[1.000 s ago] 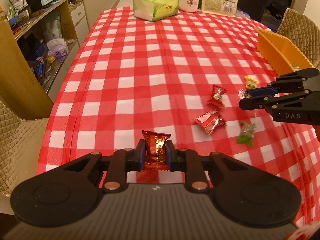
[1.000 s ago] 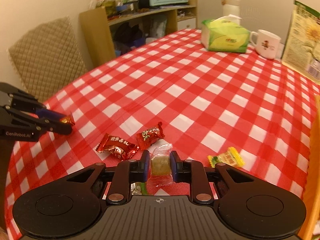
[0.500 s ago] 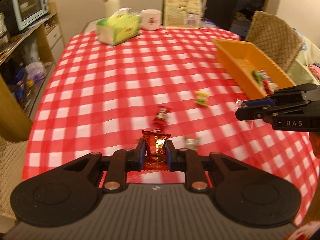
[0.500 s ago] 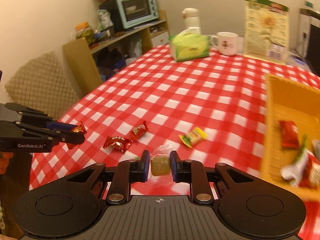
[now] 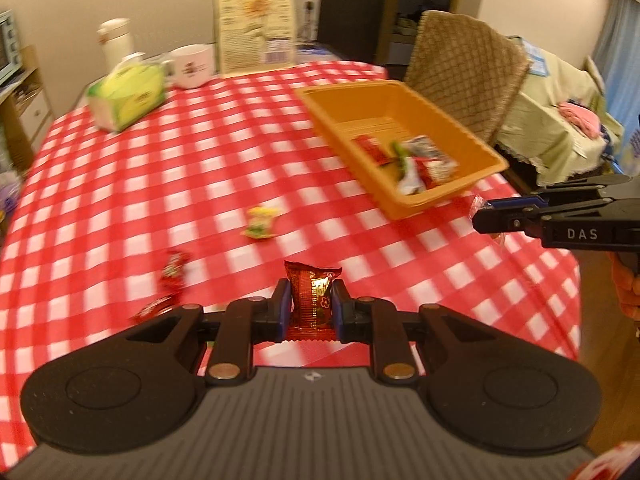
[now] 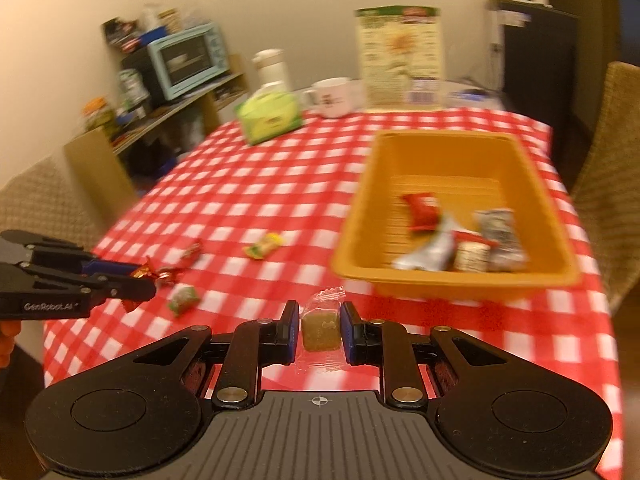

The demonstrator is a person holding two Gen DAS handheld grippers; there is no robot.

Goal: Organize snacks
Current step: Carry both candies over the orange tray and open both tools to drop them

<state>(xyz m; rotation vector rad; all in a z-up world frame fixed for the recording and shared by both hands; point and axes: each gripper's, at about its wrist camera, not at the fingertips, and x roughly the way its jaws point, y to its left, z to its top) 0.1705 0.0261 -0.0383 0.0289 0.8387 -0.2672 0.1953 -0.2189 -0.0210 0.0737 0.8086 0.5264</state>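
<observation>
My left gripper (image 5: 311, 304) is shut on a red foil snack packet (image 5: 313, 300), held above the checked tablecloth. My right gripper (image 6: 319, 328) is shut on a clear-wrapped green-brown candy (image 6: 321, 329), also held above the table. An orange tray (image 5: 420, 196) with several snacks inside stands ahead and to the right; it also shows in the right wrist view (image 6: 456, 280). Loose on the cloth lie a yellow-green candy (image 5: 262, 222), two red candies (image 5: 174, 274) and a green candy (image 6: 183, 299). Each gripper shows in the other's view (image 5: 480, 216) (image 6: 140, 284).
A green tissue box (image 5: 126, 98), a white mug (image 5: 192, 66), a white flask (image 5: 116, 42) and an upright sunflower packet (image 5: 256, 26) stand at the table's far end. Woven chairs (image 5: 466, 64) stand beside the table. A shelf with a toaster oven (image 6: 184, 60) is at the left.
Both grippers have swung to the right toward the orange tray while holding their snacks. The tray now sits nearer and more central in both views.
</observation>
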